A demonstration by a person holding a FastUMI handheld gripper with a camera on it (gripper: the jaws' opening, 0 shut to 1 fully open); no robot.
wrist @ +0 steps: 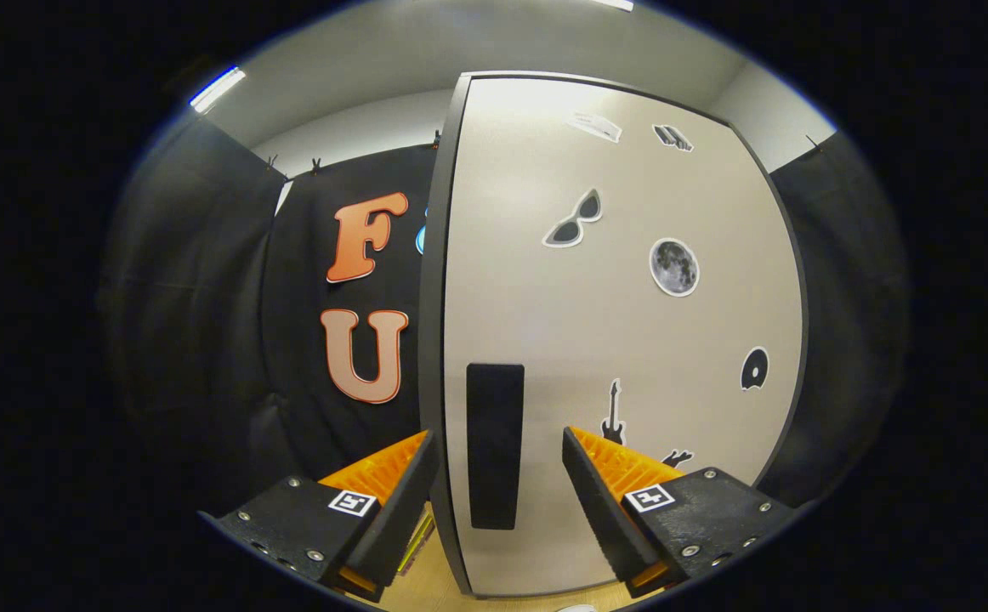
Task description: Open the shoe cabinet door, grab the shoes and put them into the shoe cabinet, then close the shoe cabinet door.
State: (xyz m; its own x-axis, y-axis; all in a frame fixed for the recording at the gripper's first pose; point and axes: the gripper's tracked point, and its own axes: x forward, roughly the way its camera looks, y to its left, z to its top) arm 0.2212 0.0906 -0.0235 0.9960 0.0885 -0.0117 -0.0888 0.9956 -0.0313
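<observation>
A pale wooden floor [426, 586] is seen below. A white ceiling [460, 42] with a bright strip light [218, 88] is seen above. Black cloth walls [188, 297] are hung at both sides.

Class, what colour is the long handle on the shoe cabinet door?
Black, a plain strip on the pale door. The gripper view shows the handle between the open fingers.

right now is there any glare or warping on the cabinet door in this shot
In the gripper view, ceiling light washes out the top of the pale sticker-covered cabinet door, the fisheye bows its straight dark edges, and the open gripper brackets the door's edge and black rectangular handle, which look sharp.
</observation>
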